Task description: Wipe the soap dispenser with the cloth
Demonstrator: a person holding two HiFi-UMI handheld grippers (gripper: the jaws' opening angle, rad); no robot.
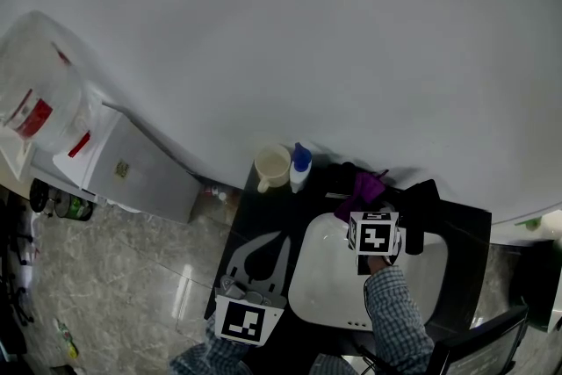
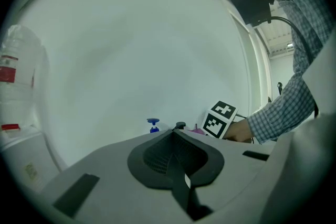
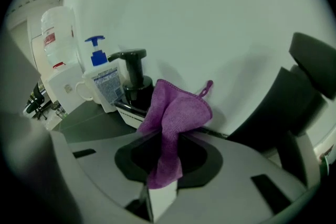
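Beside dispenser (image 3: 134, 80), cloth (image 3: 176, 113) in right gripper (image 3: 167, 140)

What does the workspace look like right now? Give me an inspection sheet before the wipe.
Surface: dark counter with a white basin set in it.
Job's things: purple cloth bunched upright; black pump dispenser just behind it; whether they touch cannot be told.
Clutter: blue-pump bottle and cream mug left of the dispenser; an unidentified black object to its right.
Grippers: right tool shut on the purple cloth; left tool shut, holding nothing, near the basin's left edge.
Cables: a dark cable on the person's rig; nothing seen on the counter.
Surroundings: plain white wall, water dispenser at left, tiled floor.
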